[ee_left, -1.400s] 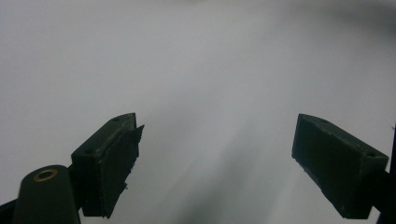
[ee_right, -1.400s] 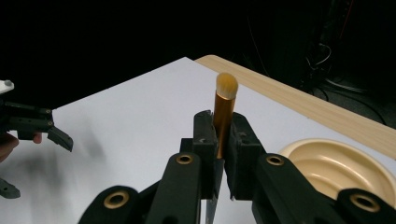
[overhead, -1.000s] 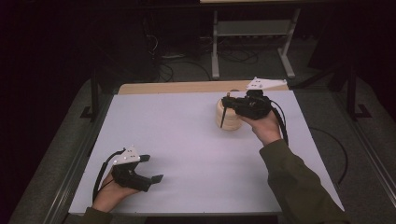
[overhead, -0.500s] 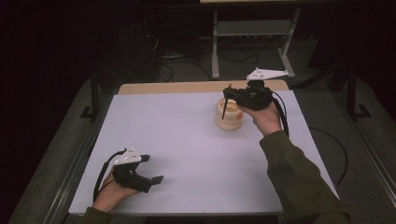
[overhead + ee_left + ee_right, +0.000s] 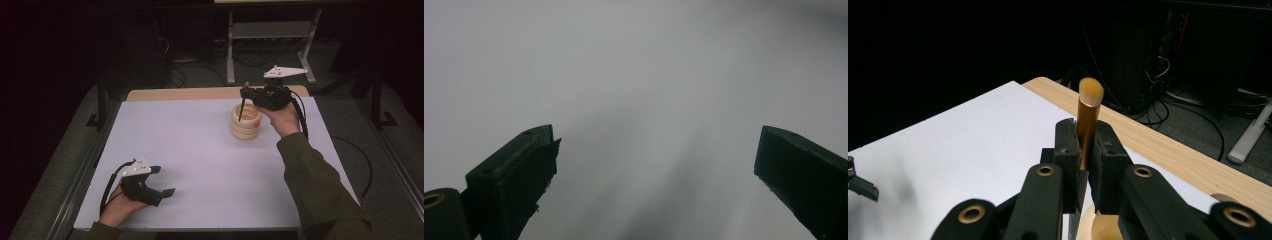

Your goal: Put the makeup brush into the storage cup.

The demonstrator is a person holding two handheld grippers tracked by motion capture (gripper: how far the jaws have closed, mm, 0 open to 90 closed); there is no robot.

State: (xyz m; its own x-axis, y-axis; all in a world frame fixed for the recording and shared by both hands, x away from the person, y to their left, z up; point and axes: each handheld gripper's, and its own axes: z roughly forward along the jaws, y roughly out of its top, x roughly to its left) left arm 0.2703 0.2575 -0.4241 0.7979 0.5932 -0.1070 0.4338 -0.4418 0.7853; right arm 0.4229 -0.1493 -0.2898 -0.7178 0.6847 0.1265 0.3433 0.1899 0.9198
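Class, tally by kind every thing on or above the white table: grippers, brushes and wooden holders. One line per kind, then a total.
Grippers: 2, left gripper and right gripper
Makeup brush: 1
Wooden holder: 1
Total: 4

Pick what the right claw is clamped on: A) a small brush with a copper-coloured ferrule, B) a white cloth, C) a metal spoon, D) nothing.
A: in the right gripper view the right claw grips the brush, bristles up, above the round wooden holder.
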